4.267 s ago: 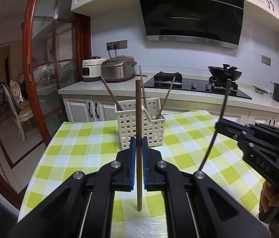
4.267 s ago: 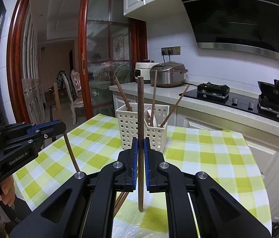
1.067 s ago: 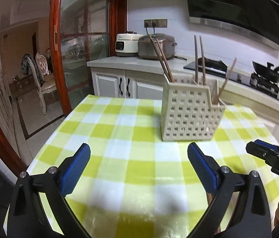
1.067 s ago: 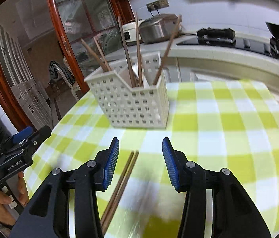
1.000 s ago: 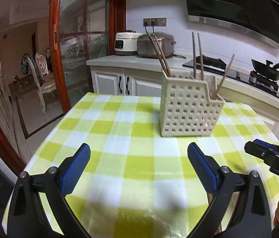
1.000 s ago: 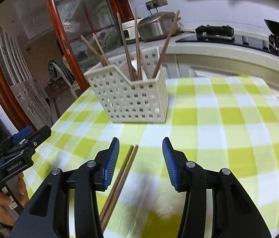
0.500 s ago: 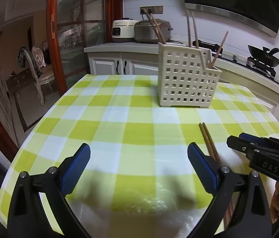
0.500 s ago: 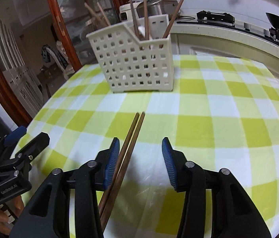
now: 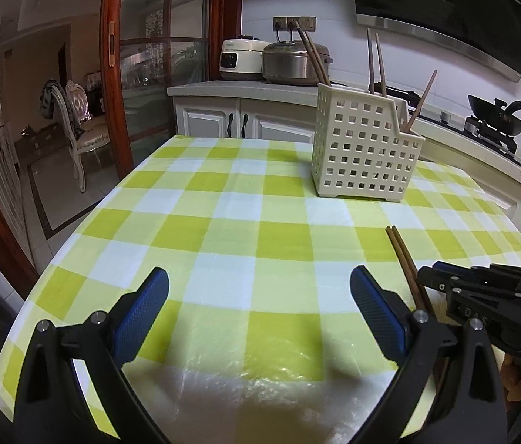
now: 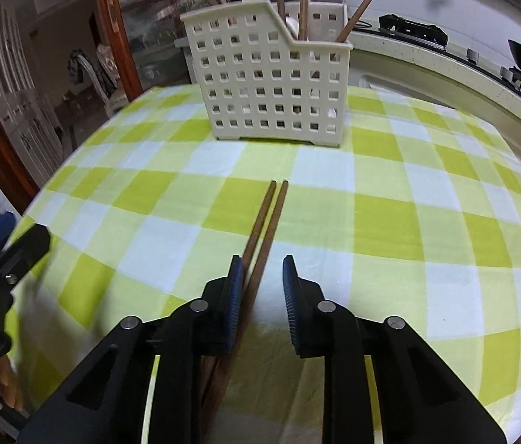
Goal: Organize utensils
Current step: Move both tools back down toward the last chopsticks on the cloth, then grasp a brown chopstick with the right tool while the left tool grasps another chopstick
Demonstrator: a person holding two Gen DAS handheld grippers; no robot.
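Observation:
A white perforated utensil basket (image 9: 366, 148) (image 10: 275, 77) stands on the far part of the green-checked table and holds several brown chopsticks. Two more brown chopsticks (image 10: 266, 218) (image 9: 404, 262) lie side by side on the cloth, pointing at the basket. My right gripper (image 10: 259, 288) is open and low over their near ends, which pass beside its left pad; it also shows in the left wrist view (image 9: 482, 296). My left gripper (image 9: 258, 310) is wide open and empty over the near left of the table; it also shows in the right wrist view (image 10: 1, 259).
The checked tablecloth (image 9: 223, 222) covers a round table whose edge drops off at left and front. A counter behind holds a rice cooker (image 9: 293, 63) and a gas hob with a wok (image 9: 497, 111). A glass door and a chair (image 9: 75, 122) stand at left.
Earlier each gripper was shut on a chopstick; both are now open, and the basket holds more chopsticks. In the last second both grippers dropped low, the right one down onto the lying pair.

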